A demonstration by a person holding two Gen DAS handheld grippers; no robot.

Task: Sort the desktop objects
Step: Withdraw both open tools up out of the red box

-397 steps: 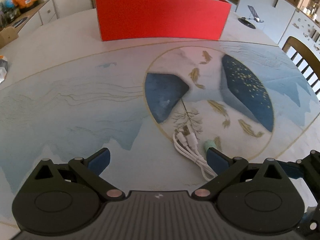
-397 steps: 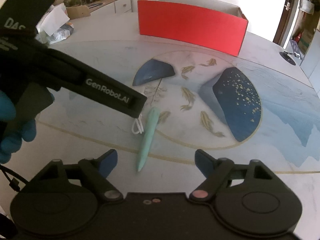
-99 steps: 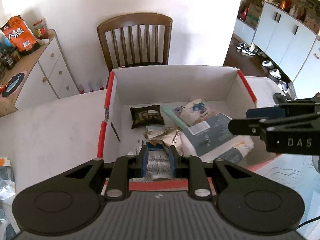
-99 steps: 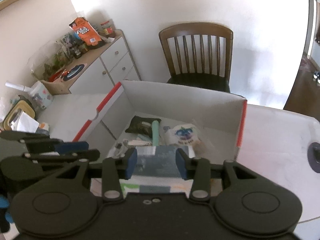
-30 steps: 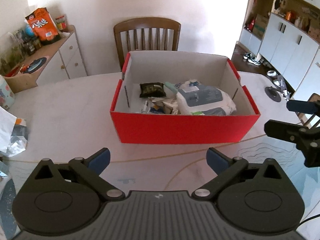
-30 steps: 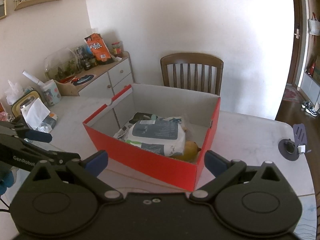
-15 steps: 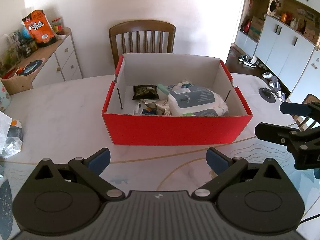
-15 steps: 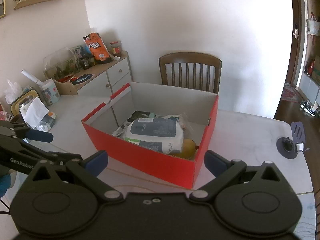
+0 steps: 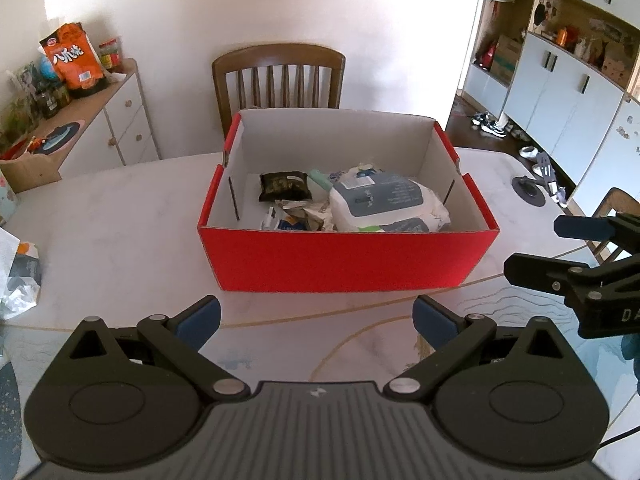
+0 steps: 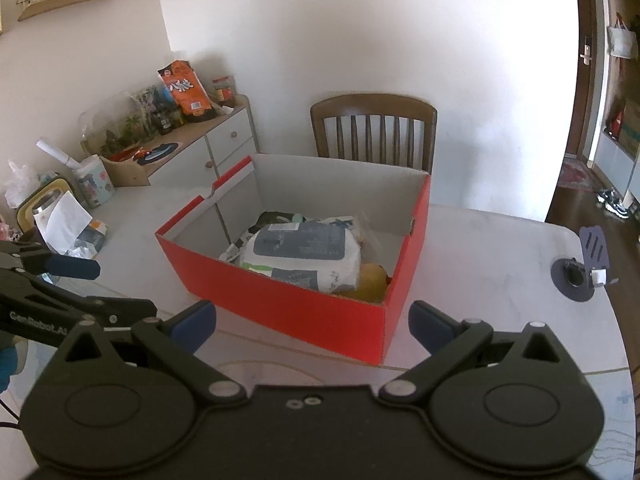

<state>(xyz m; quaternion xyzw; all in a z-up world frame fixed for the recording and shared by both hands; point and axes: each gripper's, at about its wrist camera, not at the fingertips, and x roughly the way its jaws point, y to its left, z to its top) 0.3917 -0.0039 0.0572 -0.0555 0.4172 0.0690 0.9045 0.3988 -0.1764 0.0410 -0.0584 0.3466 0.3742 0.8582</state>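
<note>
A red cardboard box (image 9: 348, 258) stands open on the table ahead of both grippers; it also shows in the right wrist view (image 10: 288, 304). Inside lie a grey-and-white wipes pack (image 9: 384, 202), a dark snack packet (image 9: 284, 186), crumpled wrappers (image 9: 304, 216) and a mint-green pen tip (image 9: 320, 178). The right wrist view also shows a yellow fruit (image 10: 370, 278) in the box's near corner. My left gripper (image 9: 316, 318) is open and empty, held back from the box. My right gripper (image 10: 310, 326) is open and empty, also short of the box.
A wooden chair (image 9: 278, 80) stands behind the box. A white sideboard (image 9: 80, 136) with snack bags is at the left. A phone stand (image 9: 536, 184) sits on the table at right. Bags and tissue (image 10: 68, 224) lie at the table's left edge.
Both grippers released their items into the box, opened, and pulled back and up from it. In the last second both views shifted only slightly.
</note>
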